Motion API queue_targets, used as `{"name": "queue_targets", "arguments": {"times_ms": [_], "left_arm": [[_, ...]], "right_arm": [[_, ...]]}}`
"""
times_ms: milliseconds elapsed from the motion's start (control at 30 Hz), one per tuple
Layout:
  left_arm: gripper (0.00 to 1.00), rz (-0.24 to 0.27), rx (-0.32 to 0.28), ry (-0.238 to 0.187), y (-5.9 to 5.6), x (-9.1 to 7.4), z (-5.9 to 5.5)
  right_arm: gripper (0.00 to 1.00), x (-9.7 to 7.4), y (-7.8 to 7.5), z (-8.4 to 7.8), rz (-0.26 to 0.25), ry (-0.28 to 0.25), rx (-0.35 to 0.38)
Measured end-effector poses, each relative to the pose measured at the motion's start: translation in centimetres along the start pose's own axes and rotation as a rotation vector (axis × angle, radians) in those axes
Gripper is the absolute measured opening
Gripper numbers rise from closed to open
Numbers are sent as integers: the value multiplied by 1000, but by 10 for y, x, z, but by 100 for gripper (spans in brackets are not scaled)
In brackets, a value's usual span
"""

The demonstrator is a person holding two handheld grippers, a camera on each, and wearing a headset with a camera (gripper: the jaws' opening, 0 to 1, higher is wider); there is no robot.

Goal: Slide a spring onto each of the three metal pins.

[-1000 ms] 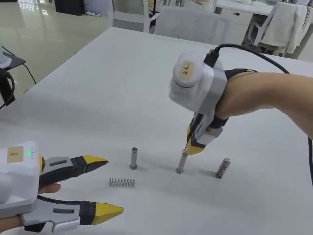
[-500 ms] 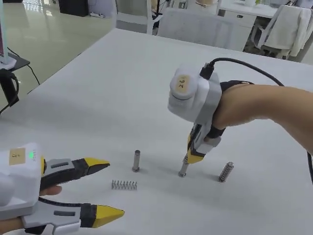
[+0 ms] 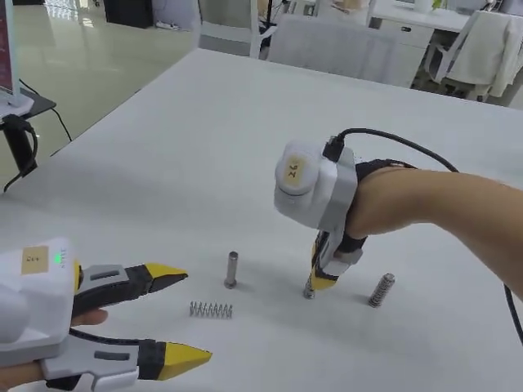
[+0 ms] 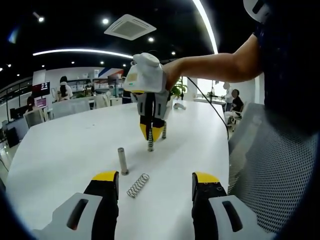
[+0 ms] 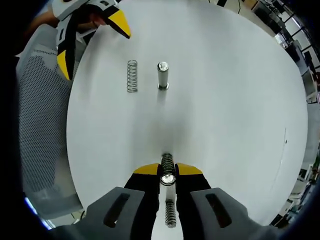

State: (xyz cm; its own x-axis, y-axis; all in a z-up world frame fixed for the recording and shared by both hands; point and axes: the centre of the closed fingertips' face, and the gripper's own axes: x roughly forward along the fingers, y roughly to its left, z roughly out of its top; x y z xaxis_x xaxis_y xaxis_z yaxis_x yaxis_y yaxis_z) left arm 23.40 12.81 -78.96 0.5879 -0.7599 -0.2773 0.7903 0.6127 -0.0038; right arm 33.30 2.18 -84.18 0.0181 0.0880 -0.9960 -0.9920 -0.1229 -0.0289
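A large white counter (image 3: 188, 139) with a matt top runs away into an open office. The room has a glossy pale floor (image 3: 90, 49), grey chairs (image 3: 327, 45) drawn up at the counter's far edge, and long ceiling light strips (image 4: 207, 30) beside a square air vent (image 4: 129, 26). A mesh chair back (image 4: 270, 165) stands beside the counter's edge. The person's forearm (image 3: 441, 204) reaches in from the right with a black cable (image 3: 384, 139) looping over the wrist, and it points the right tool (image 5: 167, 170) steeply down at the counter. That tool's yellow-tipped jaws are drawn in to a narrow gap and pinch the held spring (image 5: 167, 161). This spring sits around the middle pin (image 5: 167, 178), low on the shaft, and the pin's shiny top shows between the jaws. The left tool (image 4: 155, 177) hovers low at the near left, jaws spread wide and holding nothing. Three short steel pins stand upright in a row, apart from one another. The bare pin (image 3: 232, 269) is on the left, then the middle pin, then the far pin (image 3: 386, 279) on the right, which is wrapped in the fitted spring (image 4: 163, 131). The loose spring (image 3: 211, 309), a thin wire coil, lies flat on the counter just in front of the bare pin, between it and the left tool's tips.
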Motion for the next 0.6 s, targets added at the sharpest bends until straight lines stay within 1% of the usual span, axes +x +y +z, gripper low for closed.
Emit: {"name": "queue_targets", "arguments": {"times_ms": [200,500,600], "left_arm": [[53,2,-1,1,1,-1,0],[53,4,-4,1,1,-2,-2],[53,3,-4,2,1,-2,-2]], "right_arm": [[9,8,2,0,9,5,-4],[10,11,4,1,16,-3,2],[12,11,5,2,19,-10,3]]}}
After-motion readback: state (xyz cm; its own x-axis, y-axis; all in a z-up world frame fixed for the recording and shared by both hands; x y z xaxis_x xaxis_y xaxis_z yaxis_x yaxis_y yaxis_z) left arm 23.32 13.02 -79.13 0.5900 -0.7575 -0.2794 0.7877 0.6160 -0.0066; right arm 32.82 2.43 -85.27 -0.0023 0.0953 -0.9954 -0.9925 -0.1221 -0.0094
